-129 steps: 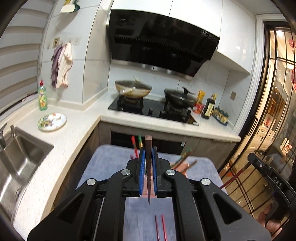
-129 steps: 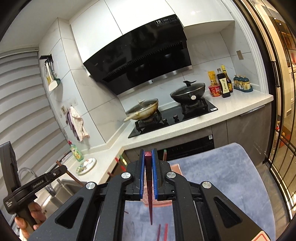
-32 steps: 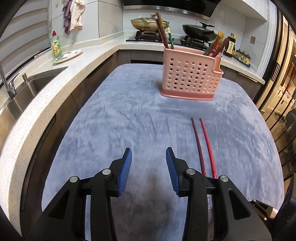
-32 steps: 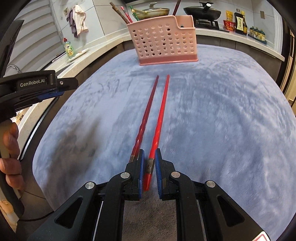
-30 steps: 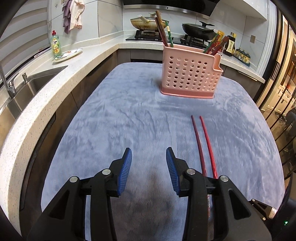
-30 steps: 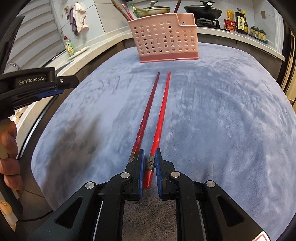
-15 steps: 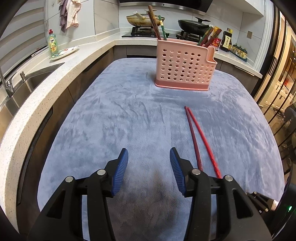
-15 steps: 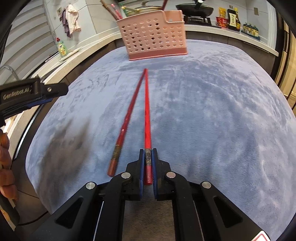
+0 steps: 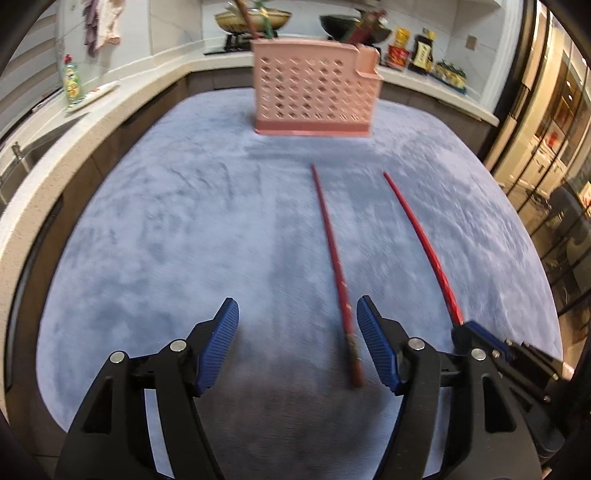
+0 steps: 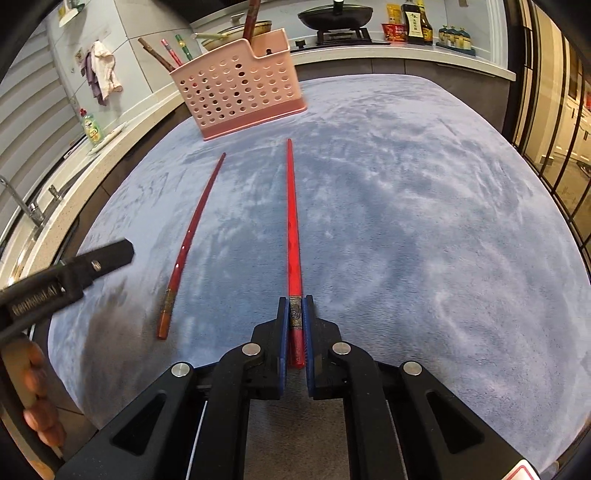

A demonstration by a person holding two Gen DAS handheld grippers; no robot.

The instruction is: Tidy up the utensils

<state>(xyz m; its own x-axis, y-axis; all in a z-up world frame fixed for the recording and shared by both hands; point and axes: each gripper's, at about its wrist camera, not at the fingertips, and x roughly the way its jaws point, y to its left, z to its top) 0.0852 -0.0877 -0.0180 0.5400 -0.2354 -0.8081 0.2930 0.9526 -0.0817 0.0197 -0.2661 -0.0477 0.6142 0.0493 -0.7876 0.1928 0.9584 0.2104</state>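
My right gripper (image 10: pixel 295 314) is shut on the thick end of a bright red chopstick (image 10: pixel 292 221), which points toward the pink perforated utensil basket (image 10: pixel 240 88). The same chopstick (image 9: pixel 421 236) and the right gripper (image 9: pixel 476 338) show in the left wrist view. A second, darker red chopstick (image 9: pixel 334 269) lies on the blue cloth, its thick end between the jaws of my open left gripper (image 9: pixel 297 347). It also shows in the right wrist view (image 10: pixel 190 240). The basket (image 9: pixel 314 99) holds several chopsticks at the table's far side.
The table is covered by a blue-grey plush cloth (image 9: pixel 166 221). A counter with a sink tap (image 10: pixel 22 206), a dish-soap bottle (image 9: pixel 72 79) and a plate runs along the left. A stove with pans (image 10: pixel 334 16) and sauce bottles stands behind.
My right gripper has carried its chopstick to the right, apart from the other one. My left gripper has moved forward and right, opened wider, and now straddles the lying chopstick's end.
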